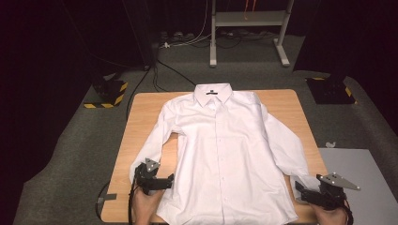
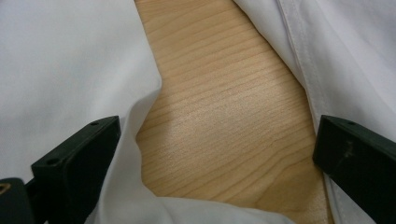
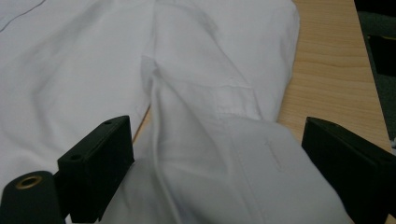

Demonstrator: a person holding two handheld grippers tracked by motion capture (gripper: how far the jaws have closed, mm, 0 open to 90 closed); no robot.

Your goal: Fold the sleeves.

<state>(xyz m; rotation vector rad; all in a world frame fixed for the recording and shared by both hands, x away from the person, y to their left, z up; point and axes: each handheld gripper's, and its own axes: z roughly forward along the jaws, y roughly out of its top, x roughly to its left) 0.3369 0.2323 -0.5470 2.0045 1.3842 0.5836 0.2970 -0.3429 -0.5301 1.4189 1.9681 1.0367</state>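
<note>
A white button-up shirt [image 1: 225, 150] lies flat and face up on the wooden table [image 1: 141, 122], collar at the far side and sleeves angled down along the body. My left gripper [image 1: 168, 181] sits low by the shirt's left sleeve end. In the left gripper view this gripper [image 2: 218, 135] is open, its jaws straddling bare wood [image 2: 219, 93] with the sleeve [image 2: 60, 60] on one side and the shirt body [image 2: 355, 51] on the other. My right gripper [image 1: 300, 193] is at the other sleeve's end. It [image 3: 217, 140] is open around the cuff [image 3: 243, 154].
A grey board [image 1: 361, 178] lies right of the table. On the floor behind it are two black bases with yellow stripes [image 1: 108, 91] [image 1: 331, 89]. A metal stand [image 1: 213, 42] and cables stand farther back. The table's front edge is close to both hands.
</note>
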